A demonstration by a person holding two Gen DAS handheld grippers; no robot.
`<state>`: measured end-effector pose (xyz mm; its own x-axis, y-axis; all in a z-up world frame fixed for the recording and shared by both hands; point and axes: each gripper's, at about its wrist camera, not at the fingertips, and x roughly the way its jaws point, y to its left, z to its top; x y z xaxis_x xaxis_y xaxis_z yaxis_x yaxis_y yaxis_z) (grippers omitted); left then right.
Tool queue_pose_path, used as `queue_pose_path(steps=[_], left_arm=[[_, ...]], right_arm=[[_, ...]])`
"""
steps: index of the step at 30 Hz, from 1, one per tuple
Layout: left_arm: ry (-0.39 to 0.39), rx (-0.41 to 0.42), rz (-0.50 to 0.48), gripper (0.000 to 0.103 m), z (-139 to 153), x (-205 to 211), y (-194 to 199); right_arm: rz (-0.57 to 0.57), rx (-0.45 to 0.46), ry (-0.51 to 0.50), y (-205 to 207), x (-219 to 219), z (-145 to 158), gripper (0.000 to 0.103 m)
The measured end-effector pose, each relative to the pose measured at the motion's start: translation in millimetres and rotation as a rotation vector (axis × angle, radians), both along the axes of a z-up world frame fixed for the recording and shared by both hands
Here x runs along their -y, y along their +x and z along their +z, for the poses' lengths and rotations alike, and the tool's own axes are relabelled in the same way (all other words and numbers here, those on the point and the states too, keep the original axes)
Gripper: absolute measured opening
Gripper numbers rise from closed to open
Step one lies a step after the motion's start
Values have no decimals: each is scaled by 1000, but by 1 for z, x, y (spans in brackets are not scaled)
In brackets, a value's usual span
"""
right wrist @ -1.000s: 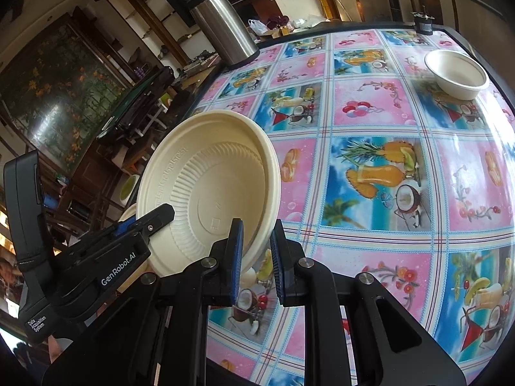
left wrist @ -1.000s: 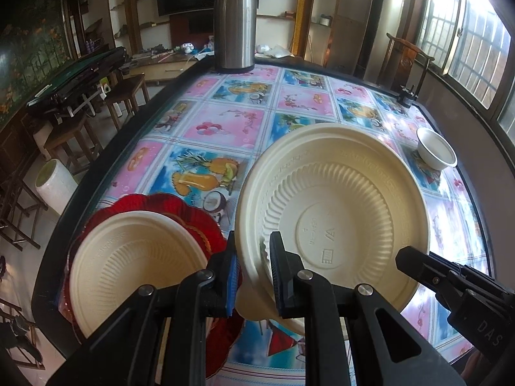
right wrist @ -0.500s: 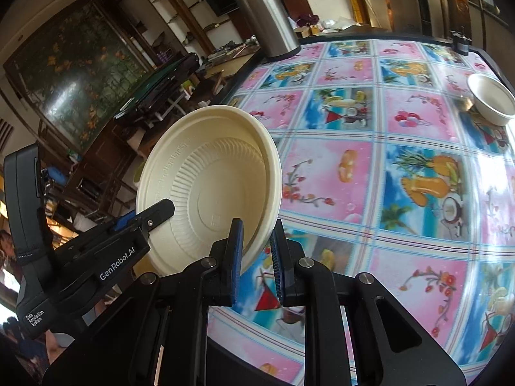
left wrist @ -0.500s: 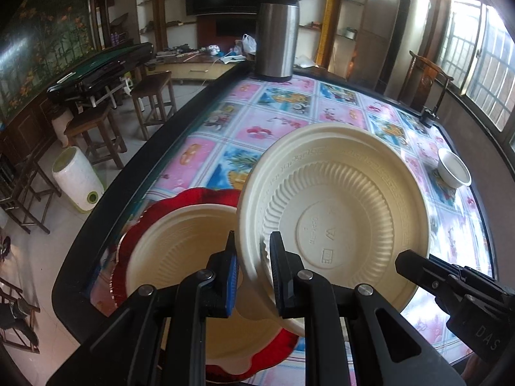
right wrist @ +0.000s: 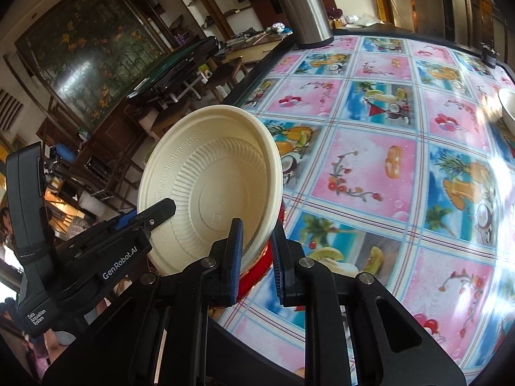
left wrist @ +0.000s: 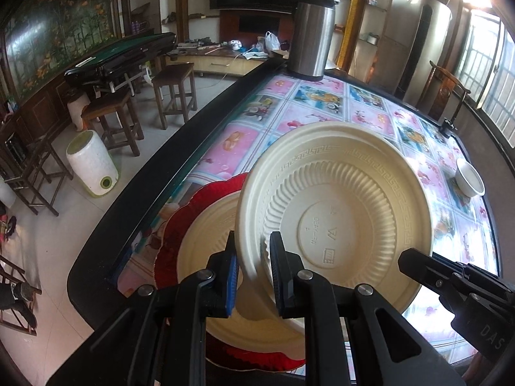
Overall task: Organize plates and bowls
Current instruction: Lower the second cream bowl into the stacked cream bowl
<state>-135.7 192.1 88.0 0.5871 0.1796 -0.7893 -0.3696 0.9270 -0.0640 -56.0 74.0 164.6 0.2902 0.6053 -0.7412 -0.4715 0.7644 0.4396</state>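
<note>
Since a moment ago the cream plate [left wrist: 334, 212] has travelled toward the near table edge and now hangs tilted over the stack. Both of my grippers have it: the left gripper [left wrist: 252, 267] pinches its near rim between nearly closed fingers, its ribbed underside facing that camera, and the right gripper [right wrist: 254, 254] clamps the opposite rim the same way, looking into the hollow face. Just below sits a second cream plate [left wrist: 206, 234] nested on a red scalloped plate [left wrist: 193, 206], right at the corner of the table [left wrist: 289, 122] with its fruit-print cloth. Well apart, near the far right edge, stands a white bowl [left wrist: 470, 181], and a steel thermos [left wrist: 310, 48] stands at the far end.
</note>
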Motion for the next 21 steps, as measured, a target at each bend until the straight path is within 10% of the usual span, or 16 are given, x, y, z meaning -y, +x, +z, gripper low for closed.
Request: queue_pose_path(steps=[21], left_arm=[[-27,-37,59,17,-18,-33,-16]], right_arm=[[91,-45,-35,-8,-42,-16,17]])
